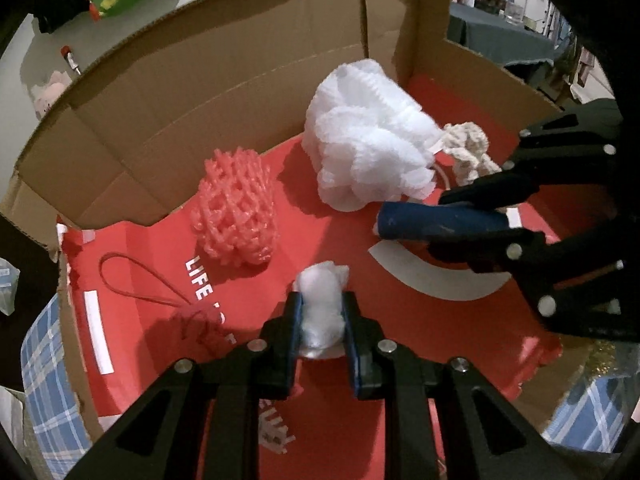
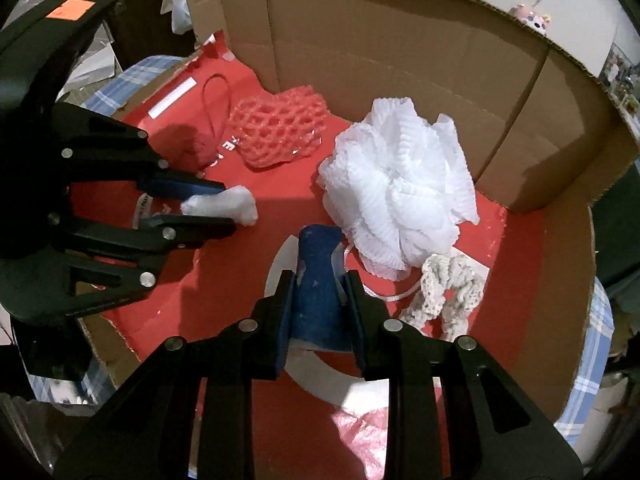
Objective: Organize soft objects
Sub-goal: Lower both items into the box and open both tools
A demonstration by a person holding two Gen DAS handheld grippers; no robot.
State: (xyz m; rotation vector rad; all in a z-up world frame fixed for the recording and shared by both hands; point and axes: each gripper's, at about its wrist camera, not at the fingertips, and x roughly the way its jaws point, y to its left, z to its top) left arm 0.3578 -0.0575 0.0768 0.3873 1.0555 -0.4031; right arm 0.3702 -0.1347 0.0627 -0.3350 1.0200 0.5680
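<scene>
The left gripper has its jaws pressed on a small white fluffy wad, which pokes out forward past the fingertips. The right gripper clamps a dark blue soft roll, whose long axis runs along the fingers, the free end pointing ahead toward the big white ruffled mesh puff. Both hang over the red sheet lining the open cardboard box. A pink foam net sleeve lies farther back, and a cream crocheted piece lies just beside the puff.
</scene>
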